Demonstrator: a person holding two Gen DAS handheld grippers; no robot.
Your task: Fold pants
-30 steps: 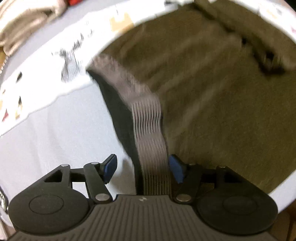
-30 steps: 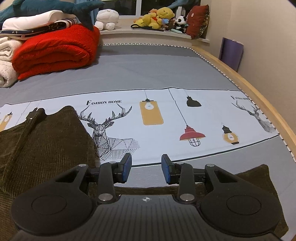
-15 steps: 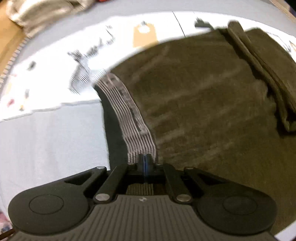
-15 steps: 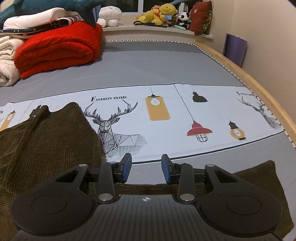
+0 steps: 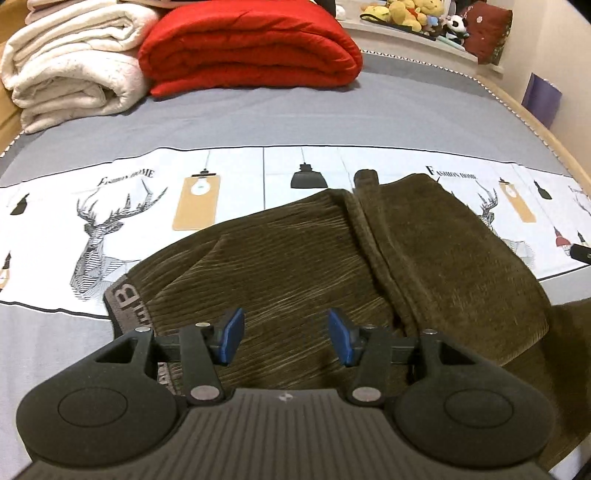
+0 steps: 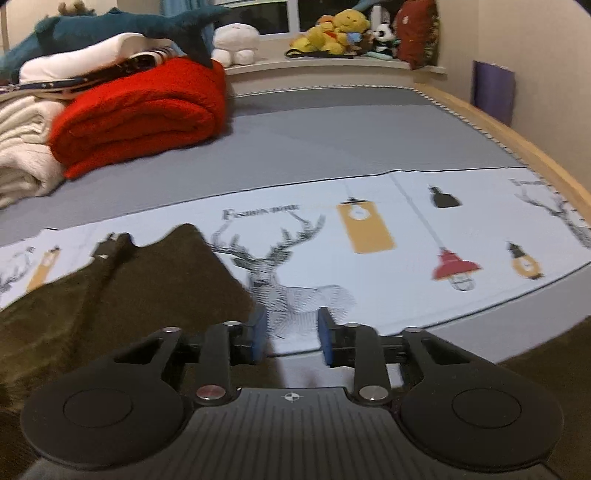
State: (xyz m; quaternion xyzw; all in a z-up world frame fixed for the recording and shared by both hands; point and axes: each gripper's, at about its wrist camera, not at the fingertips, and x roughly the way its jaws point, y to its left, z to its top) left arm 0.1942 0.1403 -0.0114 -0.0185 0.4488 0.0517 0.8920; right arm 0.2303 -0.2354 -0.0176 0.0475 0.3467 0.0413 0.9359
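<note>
The left gripper hangs over the olive corduroy pants, its jaws opening with nothing clamped between them. The right gripper is closing on nothing, the pants just to its left and under it. They lie spread on the printed bedsheet; beyond sits a red blanket.

A home bedroom is shown: a bed is covered with a grey sheet printed with deer and lamps, a folded red quilt and white blankets are stacked at its head, and plush toys are lined along the windowsill.
</note>
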